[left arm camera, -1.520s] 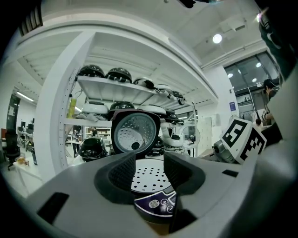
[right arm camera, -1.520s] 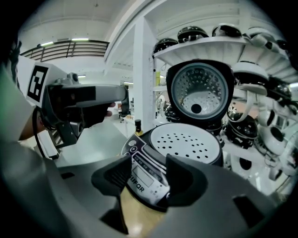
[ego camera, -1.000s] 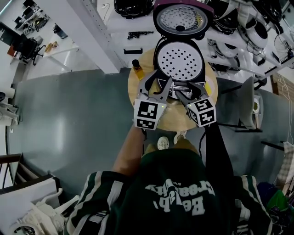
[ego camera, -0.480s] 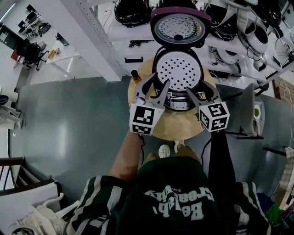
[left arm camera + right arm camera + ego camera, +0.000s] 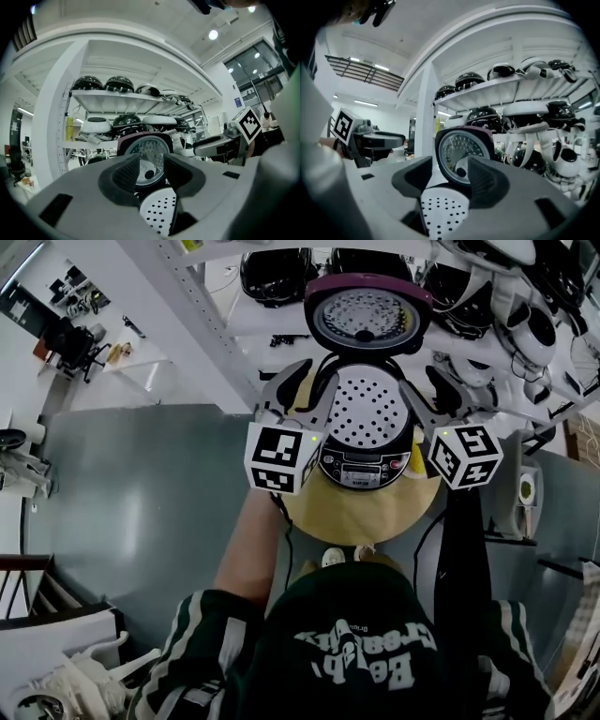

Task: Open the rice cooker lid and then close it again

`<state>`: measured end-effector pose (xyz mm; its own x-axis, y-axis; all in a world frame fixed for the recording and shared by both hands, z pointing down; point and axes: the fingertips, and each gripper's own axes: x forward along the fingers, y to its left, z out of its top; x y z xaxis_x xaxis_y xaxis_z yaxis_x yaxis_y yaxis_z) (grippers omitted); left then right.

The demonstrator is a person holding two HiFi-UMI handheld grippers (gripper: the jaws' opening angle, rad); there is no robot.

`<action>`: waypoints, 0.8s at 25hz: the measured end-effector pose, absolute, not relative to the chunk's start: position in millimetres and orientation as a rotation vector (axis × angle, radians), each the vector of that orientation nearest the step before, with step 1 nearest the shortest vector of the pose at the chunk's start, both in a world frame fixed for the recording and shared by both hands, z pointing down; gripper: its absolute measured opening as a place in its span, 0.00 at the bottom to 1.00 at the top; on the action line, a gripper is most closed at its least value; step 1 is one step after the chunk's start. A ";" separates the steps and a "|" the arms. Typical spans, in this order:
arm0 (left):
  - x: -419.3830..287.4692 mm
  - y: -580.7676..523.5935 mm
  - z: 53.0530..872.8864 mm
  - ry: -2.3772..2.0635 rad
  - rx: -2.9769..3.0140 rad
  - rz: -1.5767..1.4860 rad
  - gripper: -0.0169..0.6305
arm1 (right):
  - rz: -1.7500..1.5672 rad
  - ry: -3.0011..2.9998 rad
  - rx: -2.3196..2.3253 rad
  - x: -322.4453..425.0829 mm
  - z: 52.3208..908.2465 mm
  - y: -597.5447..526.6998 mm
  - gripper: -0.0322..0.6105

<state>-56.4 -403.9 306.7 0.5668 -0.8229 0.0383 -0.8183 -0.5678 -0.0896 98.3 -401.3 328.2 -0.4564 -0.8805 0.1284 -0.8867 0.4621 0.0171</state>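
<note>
Our left gripper (image 5: 150, 171) is released: its two dark ribbed jaws stand apart with nothing gripped, and they have just been closing a little. Our right gripper (image 5: 450, 176) is released too, with parted jaws holding nothing, and they have also just been closing a little. Through both gaps we see the rice cooker beyond, not touched. From the head view, the grippers are held to either side of the rice cooker (image 5: 364, 460), left one at its left, right one at its right. The cooker's lid (image 5: 368, 315) stands fully open, tipped back behind the pot, silver underside facing us. A white perforated tray (image 5: 367, 409) fills the pot's mouth. The cooker sits on a round wooden table (image 5: 347, 512). Behind it, white shelves (image 5: 117, 96) carry more cookers.
</note>
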 end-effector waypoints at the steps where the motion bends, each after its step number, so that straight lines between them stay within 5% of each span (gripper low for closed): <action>1: -56.5 -411.8 300.6 1.437 -2.728 -0.110 0.27 | 0.071 -2.603 1.584 101.7 318.9 -409.3 0.42; 20: -44.9 -550.9 234.0 1.576 -2.720 -0.024 0.27 | 0.128 -2.702 1.646 149.6 255.6 -537.5 0.43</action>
